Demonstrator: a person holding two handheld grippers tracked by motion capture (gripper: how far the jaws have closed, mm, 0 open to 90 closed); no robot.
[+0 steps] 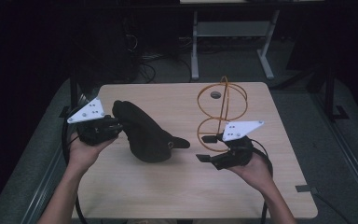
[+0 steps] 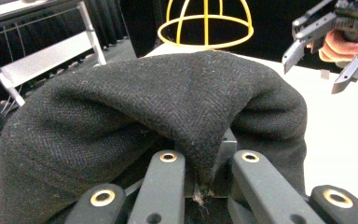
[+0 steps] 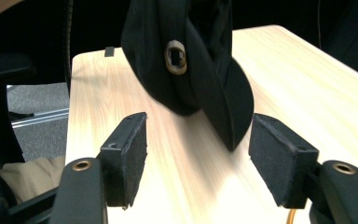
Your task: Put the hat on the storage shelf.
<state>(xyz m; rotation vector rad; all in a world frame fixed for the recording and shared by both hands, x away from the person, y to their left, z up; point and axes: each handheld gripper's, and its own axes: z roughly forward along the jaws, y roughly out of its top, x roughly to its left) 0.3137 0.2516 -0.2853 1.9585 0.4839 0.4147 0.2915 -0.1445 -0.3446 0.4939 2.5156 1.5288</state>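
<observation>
1. My right hand-held gripper sits nearest, jaws apart with nothing between them.
2. My left hand-held gripper is clamped on the black woollen flat cap, lifting its rear while the peak touches the pale wooden desk.
3. Beyond stands a yellow wire dome-shaped stand.

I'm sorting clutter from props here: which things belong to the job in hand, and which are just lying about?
In the job:
black cap, pinched by the left gripper
right gripper, open, jaws toward the cap's brim
yellow wire stand

Lying about:
metal frame behind the table
floor cables
</observation>
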